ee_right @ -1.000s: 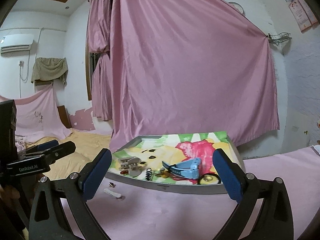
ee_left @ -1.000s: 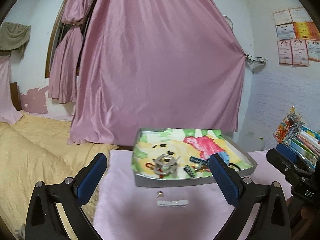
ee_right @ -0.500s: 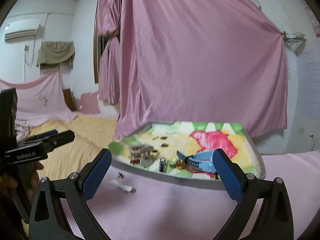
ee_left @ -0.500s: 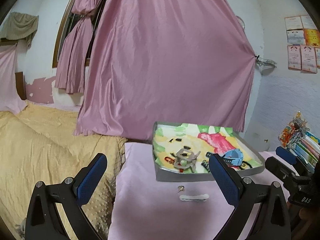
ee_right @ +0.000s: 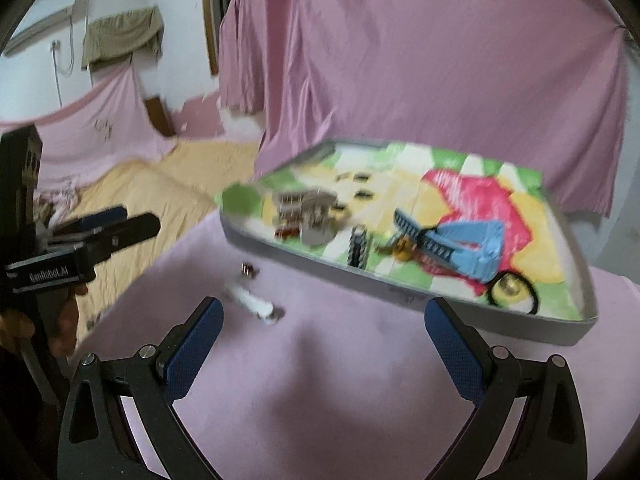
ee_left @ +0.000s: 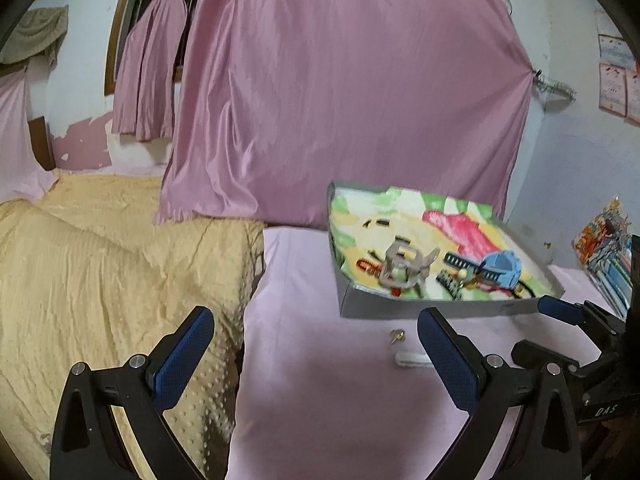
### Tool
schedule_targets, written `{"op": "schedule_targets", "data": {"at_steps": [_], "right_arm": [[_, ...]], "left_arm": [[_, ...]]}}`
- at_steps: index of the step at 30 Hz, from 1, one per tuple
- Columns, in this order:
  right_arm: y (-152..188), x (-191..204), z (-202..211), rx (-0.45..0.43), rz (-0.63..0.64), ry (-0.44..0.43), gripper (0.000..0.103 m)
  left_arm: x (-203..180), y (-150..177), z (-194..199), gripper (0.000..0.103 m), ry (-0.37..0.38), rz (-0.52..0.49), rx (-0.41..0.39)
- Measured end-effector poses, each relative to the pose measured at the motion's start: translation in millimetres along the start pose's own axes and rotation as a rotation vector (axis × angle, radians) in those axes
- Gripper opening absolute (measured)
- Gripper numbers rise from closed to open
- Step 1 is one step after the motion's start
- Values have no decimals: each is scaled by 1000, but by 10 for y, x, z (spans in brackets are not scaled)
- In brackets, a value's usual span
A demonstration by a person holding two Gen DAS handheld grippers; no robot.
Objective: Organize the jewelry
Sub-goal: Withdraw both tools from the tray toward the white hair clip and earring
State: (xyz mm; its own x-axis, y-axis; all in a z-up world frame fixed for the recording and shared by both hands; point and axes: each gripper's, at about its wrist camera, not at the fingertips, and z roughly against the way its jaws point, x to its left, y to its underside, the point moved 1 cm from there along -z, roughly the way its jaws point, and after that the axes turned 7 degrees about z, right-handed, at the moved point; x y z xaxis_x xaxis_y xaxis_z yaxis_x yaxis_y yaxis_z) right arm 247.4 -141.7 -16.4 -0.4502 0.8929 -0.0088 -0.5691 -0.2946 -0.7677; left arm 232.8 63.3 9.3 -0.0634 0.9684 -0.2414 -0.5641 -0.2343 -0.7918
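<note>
A grey tray (ee_left: 440,305) (ee_right: 400,280) with a colourful cartoon lining holds jewelry: a silver hair claw (ee_left: 404,266) (ee_right: 308,210), a blue watch (ee_left: 496,270) (ee_right: 468,246), a black hair tie with a yellow charm (ee_right: 510,288) and small clips. On the pink cloth before it lie a small earring (ee_left: 397,335) (ee_right: 249,269) and a white clip (ee_left: 412,359) (ee_right: 252,300). My left gripper (ee_left: 316,360) is open and empty, left of the tray. My right gripper (ee_right: 324,344) is open and empty, above the cloth near the white clip.
The pink cloth (ee_left: 320,400) covers the table. A yellow bedspread (ee_left: 100,280) lies to the left. Pink curtains (ee_left: 340,100) hang behind the tray. Colourful packets (ee_left: 604,248) stand at the right edge. The other gripper (ee_right: 80,240) shows at the left of the right wrist view.
Both grippers have swung left and tipped downward, closer to the cloth; the tray now sits further right in the left wrist view. Both stay open. Nothing on the table has moved.
</note>
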Motion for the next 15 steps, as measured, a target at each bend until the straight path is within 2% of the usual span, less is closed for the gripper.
{"op": "schedule_targets", "data": {"at_steps": [5,10,15], "right_arm": [[-10,95,-179,79,63,-34,95],[-50,170,-335,131,105,-86,81],[-120,226,-466,159,148,-103,71]], "left_arm": [[21,20,-101,102,23,7,55],[13,23,-175,101,41,-2,81],[-4,23,-251,91,55,-12,110]]}}
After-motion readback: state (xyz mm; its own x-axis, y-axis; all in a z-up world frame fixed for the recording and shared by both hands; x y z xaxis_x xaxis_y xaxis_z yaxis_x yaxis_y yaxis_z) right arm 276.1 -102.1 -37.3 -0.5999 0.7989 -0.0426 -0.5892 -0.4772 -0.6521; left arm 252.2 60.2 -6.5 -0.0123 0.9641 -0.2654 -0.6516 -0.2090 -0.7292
